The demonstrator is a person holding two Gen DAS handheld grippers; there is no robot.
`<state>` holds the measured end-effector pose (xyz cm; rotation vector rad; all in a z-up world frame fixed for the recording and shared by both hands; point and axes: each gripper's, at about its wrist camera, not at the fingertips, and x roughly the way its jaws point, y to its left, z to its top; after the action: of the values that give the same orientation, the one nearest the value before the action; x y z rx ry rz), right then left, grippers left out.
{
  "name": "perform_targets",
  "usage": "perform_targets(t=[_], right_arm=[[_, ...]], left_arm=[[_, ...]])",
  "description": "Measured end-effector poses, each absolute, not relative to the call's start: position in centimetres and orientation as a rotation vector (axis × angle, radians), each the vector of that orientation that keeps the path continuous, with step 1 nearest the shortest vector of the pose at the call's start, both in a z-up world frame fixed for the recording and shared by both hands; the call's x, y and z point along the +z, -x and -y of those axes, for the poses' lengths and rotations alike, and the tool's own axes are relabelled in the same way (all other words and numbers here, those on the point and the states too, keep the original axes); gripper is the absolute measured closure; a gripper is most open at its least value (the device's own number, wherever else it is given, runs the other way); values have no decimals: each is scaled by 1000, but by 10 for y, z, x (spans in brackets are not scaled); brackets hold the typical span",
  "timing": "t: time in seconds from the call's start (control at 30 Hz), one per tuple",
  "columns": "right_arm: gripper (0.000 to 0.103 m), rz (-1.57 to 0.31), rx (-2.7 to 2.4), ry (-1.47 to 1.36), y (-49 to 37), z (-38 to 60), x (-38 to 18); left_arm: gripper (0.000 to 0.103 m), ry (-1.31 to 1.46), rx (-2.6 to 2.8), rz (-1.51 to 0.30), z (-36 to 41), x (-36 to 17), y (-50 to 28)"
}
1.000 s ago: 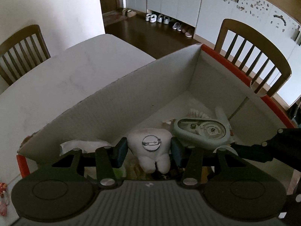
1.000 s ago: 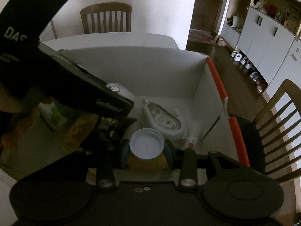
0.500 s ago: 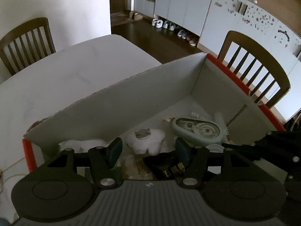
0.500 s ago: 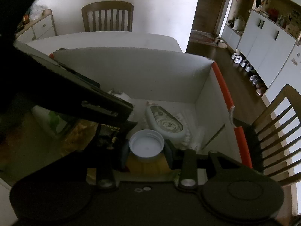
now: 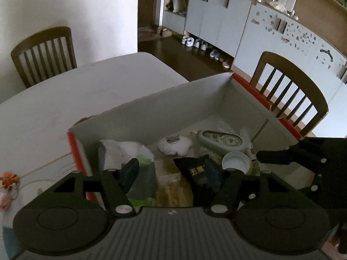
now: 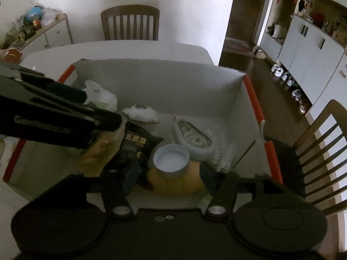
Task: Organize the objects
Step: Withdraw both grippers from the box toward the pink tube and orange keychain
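A white cardboard box with an orange rim (image 5: 256, 91) (image 6: 252, 99) holds the objects. A white plush tooth (image 5: 174, 145) (image 6: 141, 113) lies on the box floor beside a pale blue tape dispenser (image 5: 222, 140) (image 6: 193, 138). My left gripper (image 5: 171, 173) hovers above a black snack packet (image 5: 195, 169) and a green-and-white bag (image 5: 123, 151), its jaws opening with nothing pressed between them. My right gripper (image 6: 170, 174) straddles a yellow bottle with a white cap (image 6: 171, 160) (image 5: 235, 162). Its jaws are opening and the pads stand off the bottle.
The box sits on a white table (image 5: 76, 99). Wooden chairs stand at the far end (image 6: 130, 21) and at the right side (image 5: 292, 93). A small orange-and-white toy (image 5: 8, 179) lies on the table left of the box. The left gripper's dark fingers (image 6: 104, 121) cross the right wrist view.
My left gripper let go of the plush tooth, which now lies in the box, and drew back and up. My right gripper's jaws spread off the bottle they were shut on.
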<state>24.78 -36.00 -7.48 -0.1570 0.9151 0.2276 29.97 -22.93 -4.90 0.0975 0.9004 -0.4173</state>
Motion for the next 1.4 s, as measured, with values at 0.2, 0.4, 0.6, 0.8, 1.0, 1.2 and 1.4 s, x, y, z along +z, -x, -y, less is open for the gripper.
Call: perform_targets(t=[0.2,0.4,0.6,0.8,1.0,1.2,1.4], right_arm=[[39,-897,241,144,-231,365,-58],[34,-862,264,118,-211,364,-35],[29,-831,287,73,-191,354,-15],[21,-811,293,61,-181,332,-3],[9,-819,284,43,-178,301,0],[6,-824,272,29,-183,262,-1],[6,-840,267,28,-193,222,-4]], left_arm=[[33,-61,-421,-862,212,-31,-273],[32,-24,-431,-834,196,-17,-249],[29,12,-447,-818,176,-8,-229],[22,42,-442,-812,145,-6,-218],[16,63,-411,-823,103,-9,-213],[5,81,-392,-840,56,-17,-215],[2,62,-384,-846,15,-29,-220]])
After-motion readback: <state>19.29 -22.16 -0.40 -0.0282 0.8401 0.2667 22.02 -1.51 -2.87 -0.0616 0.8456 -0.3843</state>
